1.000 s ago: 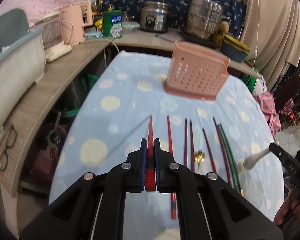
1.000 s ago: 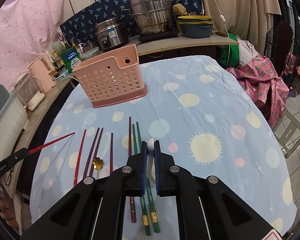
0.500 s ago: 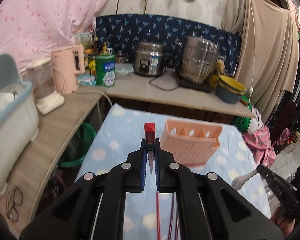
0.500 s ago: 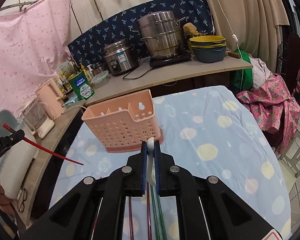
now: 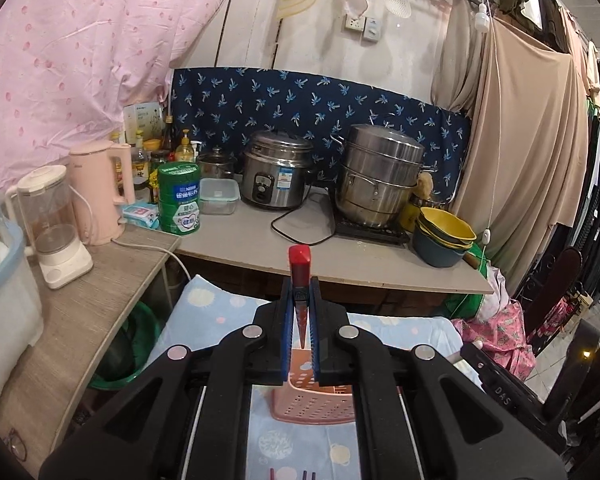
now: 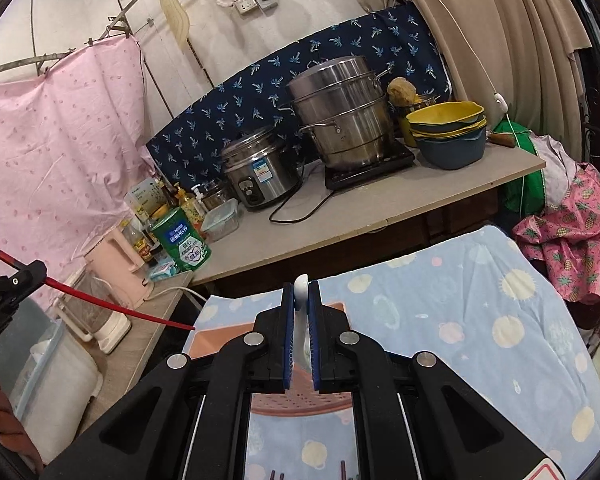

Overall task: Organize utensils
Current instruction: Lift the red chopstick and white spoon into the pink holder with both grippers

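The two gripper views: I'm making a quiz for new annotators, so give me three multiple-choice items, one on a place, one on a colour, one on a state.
1. Where does the pink basket stand?
A. on the spotted tablecloth
B. on the counter beside the rice cooker
C. on the floor

2. What colour is the chopstick in the left gripper?
A. green
B. red
C. gold

3. How is the right gripper?
A. open and empty
B. open above a fork
C. shut on a white spoon

Answers:
1 A: the basket sits on the blue spotted tablecloth, in front of and below the counter.
2 B: the stick between the left gripper's pads is red, and the right view shows it as a long red stick.
3 C: the blue pads press on the white spoon.
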A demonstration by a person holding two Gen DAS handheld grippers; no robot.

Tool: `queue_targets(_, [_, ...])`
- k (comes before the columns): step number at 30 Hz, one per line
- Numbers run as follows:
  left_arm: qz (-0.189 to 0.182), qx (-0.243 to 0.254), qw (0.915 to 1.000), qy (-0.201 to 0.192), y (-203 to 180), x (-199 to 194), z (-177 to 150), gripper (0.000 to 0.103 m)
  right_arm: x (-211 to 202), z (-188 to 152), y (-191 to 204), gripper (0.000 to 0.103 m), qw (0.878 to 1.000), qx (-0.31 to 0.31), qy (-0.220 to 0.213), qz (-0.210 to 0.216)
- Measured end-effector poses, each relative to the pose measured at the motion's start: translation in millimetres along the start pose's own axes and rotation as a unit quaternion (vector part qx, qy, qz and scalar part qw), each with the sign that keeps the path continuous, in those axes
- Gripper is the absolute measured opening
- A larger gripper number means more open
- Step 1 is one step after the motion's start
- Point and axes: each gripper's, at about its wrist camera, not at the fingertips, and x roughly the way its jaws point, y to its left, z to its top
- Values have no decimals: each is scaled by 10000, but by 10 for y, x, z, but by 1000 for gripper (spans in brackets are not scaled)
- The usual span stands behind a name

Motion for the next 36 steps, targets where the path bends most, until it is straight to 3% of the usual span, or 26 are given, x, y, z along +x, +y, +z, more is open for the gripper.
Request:
queue_targets(8, [-110,-9,9993,353,4,219,-180,7,438,-117,-57,7,9994,2,329,-146])
queue_targets(14, [36,70,9990,431,2,297,-285,7,589,-243,-127,7,9984,-17,484,-294])
queue_targets(18, [120,-16,9984,553,29,378,-328,8,581,-293,-136,13,9982,-44,477,-367])
queue_targets(20, [207,-59,9979,606,54,390,-357,20,515,-301,-140,15,9983,-66,403,-406])
queue_targets(21, [258,-83,9978,608,71,382,-372,39,476,-304,-144,17,9984,-58,380,-404])
queue_targets(22, [297,-105,9978,587,89,366,-390,52,436,-306,-153,19,9986,-37,356,-400])
queue_targets(29, [462,-45,9972,585,192,167,-592,54,-27,-462,-207,33,9991,21,205,-362])
queue_targets(36, [499,-57,9939,985,311,-52,-1042,54,-540,-908,-293,40,9981,-67,298,-529])
